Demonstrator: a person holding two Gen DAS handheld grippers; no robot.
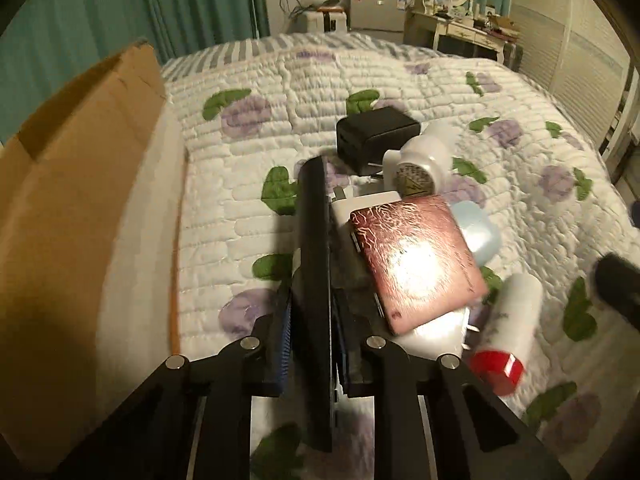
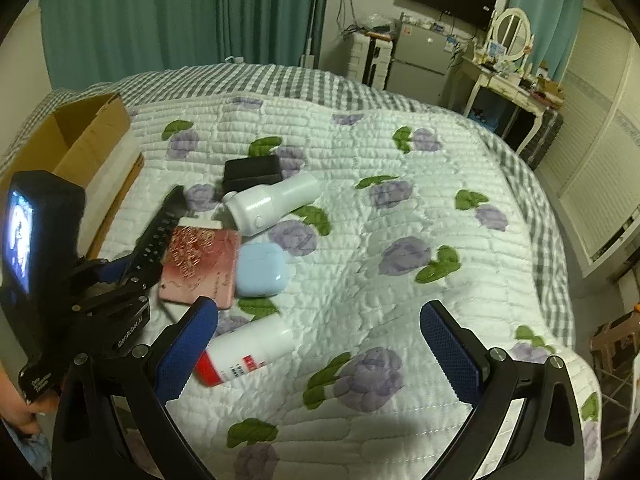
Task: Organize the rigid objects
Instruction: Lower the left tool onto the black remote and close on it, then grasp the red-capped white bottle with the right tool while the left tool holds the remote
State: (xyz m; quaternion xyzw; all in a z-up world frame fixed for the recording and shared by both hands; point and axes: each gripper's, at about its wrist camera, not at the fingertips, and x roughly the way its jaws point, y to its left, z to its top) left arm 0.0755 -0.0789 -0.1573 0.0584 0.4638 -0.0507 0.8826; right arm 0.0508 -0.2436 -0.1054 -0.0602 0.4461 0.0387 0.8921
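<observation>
My left gripper [image 1: 314,292] is shut on a long flat black bar [image 1: 316,240], which stands on edge between the blue pads. In the right wrist view the same bar [image 2: 160,232] slants up out of the left gripper [image 2: 132,276], over the left side of the pile. Beside it lie a shiny pink flat case [image 1: 416,264] on a white block, a light blue rounded case [image 2: 260,270], a white bottle-shaped device [image 2: 272,204], a black box [image 2: 252,172] and a white bottle with a red cap [image 2: 248,352]. My right gripper [image 2: 320,308] hangs open above the quilt, holding nothing.
An open cardboard box [image 1: 72,200] stands at the left edge of the bed [image 2: 400,200], close to the left gripper. A hand [image 2: 16,408] holds the left gripper's handle. Beyond the bed are green curtains, a small fridge and a dressing table.
</observation>
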